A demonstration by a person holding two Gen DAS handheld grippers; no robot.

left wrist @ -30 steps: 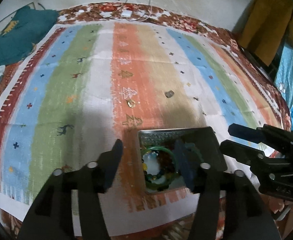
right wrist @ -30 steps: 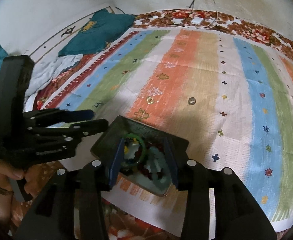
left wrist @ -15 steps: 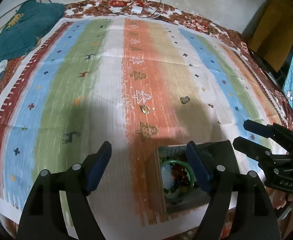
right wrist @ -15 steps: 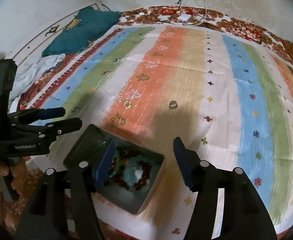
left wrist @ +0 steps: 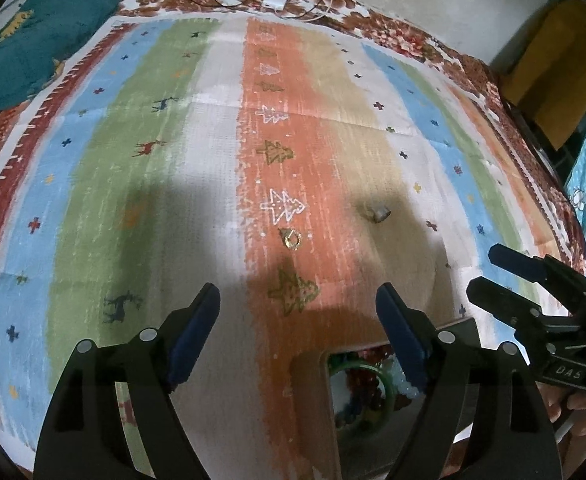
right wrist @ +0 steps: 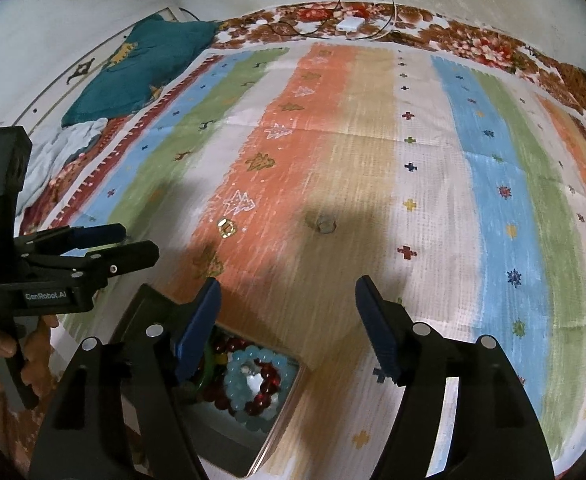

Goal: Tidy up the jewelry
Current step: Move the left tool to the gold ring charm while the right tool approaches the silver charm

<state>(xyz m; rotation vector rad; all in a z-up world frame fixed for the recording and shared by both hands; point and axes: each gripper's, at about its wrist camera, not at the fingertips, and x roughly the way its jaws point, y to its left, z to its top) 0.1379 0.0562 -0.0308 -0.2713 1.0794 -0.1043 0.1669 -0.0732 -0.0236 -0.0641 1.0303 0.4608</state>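
Note:
A metal box [left wrist: 313, 392] [right wrist: 281, 420] lies open on the striped cloth near its front edge, holding a green bangle [left wrist: 387, 394], a pale blue bead bracelet [right wrist: 253, 364] and dark red beads. A gold ring [left wrist: 292, 239] [right wrist: 227, 227] lies on the orange stripe. A silver ring [left wrist: 379, 213] [right wrist: 325, 226] lies on the tan stripe. My left gripper [left wrist: 297, 332] is open and empty above the cloth, just behind the box. My right gripper [right wrist: 287, 328] is open and empty, its left finger over the box.
The striped cloth [right wrist: 493, 184] covers a floral bedspread. A teal cushion [right wrist: 145, 68] and white cloth lie at the far left. A white charger with cables [right wrist: 351, 23] lies at the far edge. A yellow garment [left wrist: 561, 72] hangs at the right.
Both grippers have opened wide and pulled back and up from the box, which now sits lower in both views. The two rings have not moved.

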